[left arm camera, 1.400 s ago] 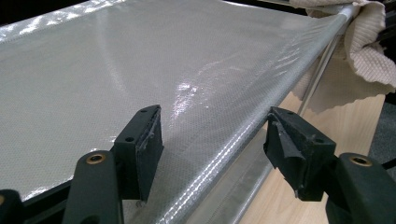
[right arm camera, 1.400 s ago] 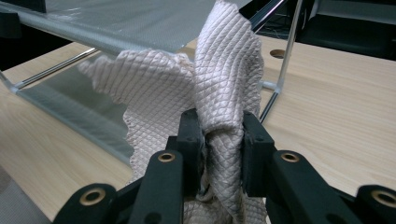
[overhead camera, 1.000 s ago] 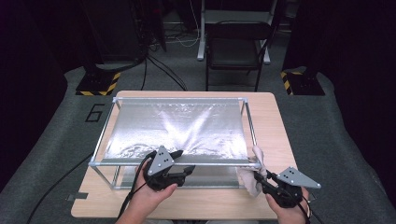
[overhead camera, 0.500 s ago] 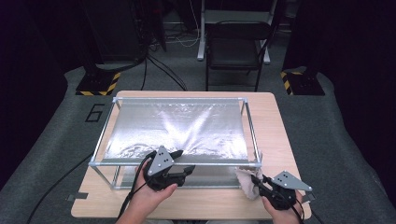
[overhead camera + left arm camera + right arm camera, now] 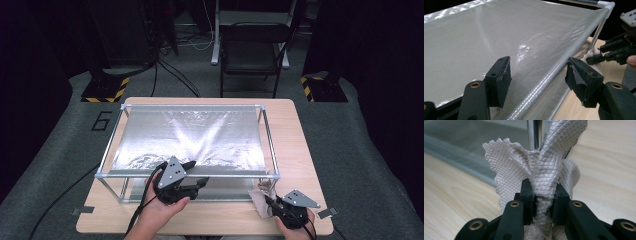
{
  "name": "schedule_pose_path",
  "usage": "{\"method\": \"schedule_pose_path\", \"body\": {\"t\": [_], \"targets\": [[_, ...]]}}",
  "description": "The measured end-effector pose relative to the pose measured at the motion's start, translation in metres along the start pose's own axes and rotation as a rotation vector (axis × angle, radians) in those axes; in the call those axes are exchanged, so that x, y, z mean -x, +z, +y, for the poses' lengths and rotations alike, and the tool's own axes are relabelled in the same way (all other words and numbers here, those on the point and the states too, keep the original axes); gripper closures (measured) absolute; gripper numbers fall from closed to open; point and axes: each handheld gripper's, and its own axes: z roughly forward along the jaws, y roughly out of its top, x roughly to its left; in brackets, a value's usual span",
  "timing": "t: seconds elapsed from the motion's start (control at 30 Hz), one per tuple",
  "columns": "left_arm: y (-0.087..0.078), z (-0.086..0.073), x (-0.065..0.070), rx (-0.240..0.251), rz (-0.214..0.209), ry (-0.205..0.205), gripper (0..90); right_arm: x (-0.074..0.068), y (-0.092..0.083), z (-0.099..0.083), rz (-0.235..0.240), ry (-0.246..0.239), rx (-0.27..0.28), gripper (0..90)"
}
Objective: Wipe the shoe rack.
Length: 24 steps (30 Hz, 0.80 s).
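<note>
Right gripper (image 5: 270, 204) sits at the near right of the table (image 5: 295, 130), its jaws pinched on a bunched beige cloth (image 5: 541, 170); they have just been closing, with the cloth between them. In the right gripper view the cloth rises from the jaws against a frame post (image 5: 534, 132). Left gripper (image 5: 539, 82) stands with jaws spread at the near edge of the rack (image 5: 192, 175), gripping nothing, one jaw over the sheet (image 5: 499, 37) and one off its edge. The rack, a metal frame carrying a silvery mesh sheet, fills the table's middle. The cloth lies on the table just beside the rack's near right corner.
</note>
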Motion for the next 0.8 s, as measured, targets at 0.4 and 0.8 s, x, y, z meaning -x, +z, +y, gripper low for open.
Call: {"method": "schedule_pose_path", "body": {"t": [0.4, 0.8], "targets": [[0.0, 0.0, 0.0, -0.004, 0.002, 0.001, 36.6, -0.001, -0.01, 0.01, 0.008, 0.016, 0.024, 75.8], [0.0, 0.0, 0.0, -0.002, 0.006, 0.001, 36.6, -0.003, -0.044, 0.052, 0.025, -0.011, 0.118, 75.4]]}}
